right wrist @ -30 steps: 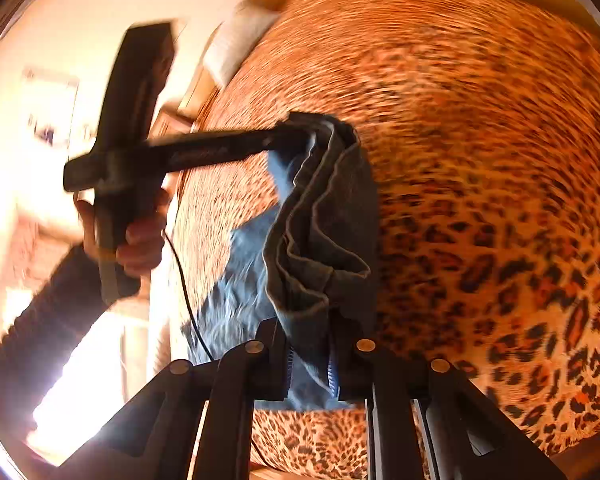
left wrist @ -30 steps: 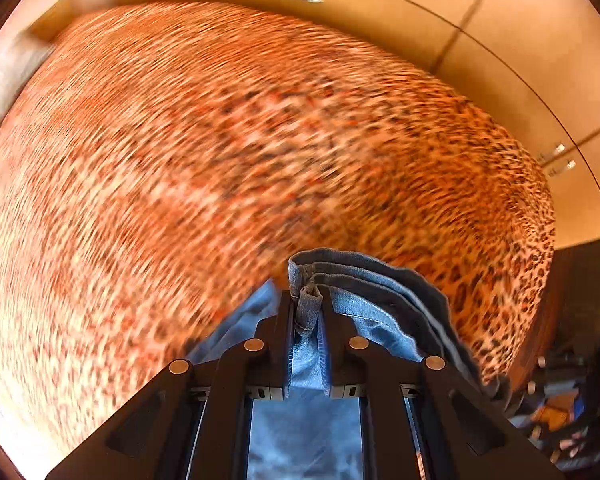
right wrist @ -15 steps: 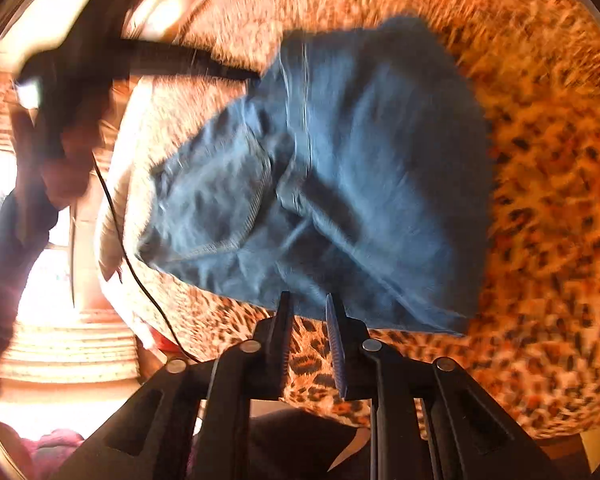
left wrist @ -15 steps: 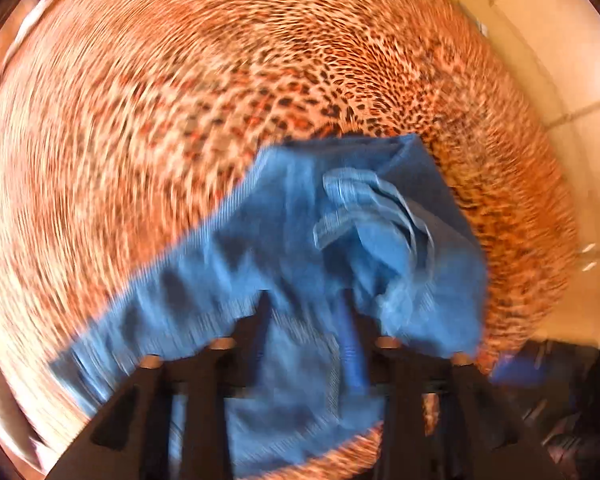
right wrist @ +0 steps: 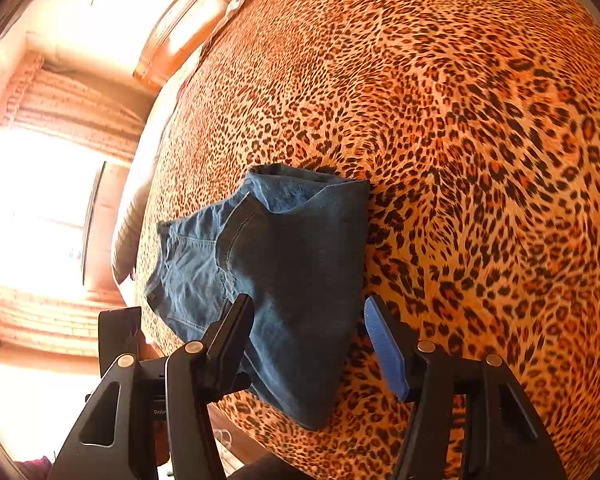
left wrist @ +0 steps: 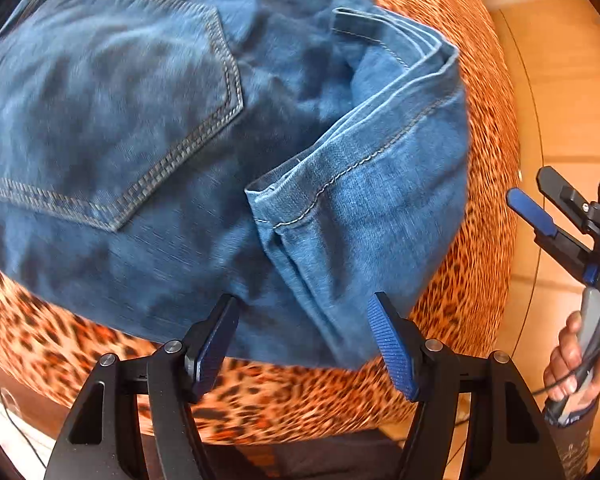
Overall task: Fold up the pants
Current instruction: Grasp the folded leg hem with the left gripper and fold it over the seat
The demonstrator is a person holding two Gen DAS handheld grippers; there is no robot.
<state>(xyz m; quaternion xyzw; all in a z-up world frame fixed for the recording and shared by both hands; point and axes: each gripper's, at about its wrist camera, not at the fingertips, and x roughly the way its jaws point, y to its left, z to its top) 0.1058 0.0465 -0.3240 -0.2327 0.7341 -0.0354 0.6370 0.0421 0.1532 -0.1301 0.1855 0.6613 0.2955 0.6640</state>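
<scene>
Lying folded on the leopard bedspread (right wrist: 480, 120), the jeans (left wrist: 180, 140) sit free; both tongs gape, right tongs (left wrist: 540, 204) visible only leftward.

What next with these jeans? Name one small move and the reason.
Probably bring the left hand-held gripper forward to smooth the leg hems. They lie rumpled and askew across the folded jeans on the leopard-print bed. Both grippers, including the right hand-held gripper, are open and empty.
</scene>
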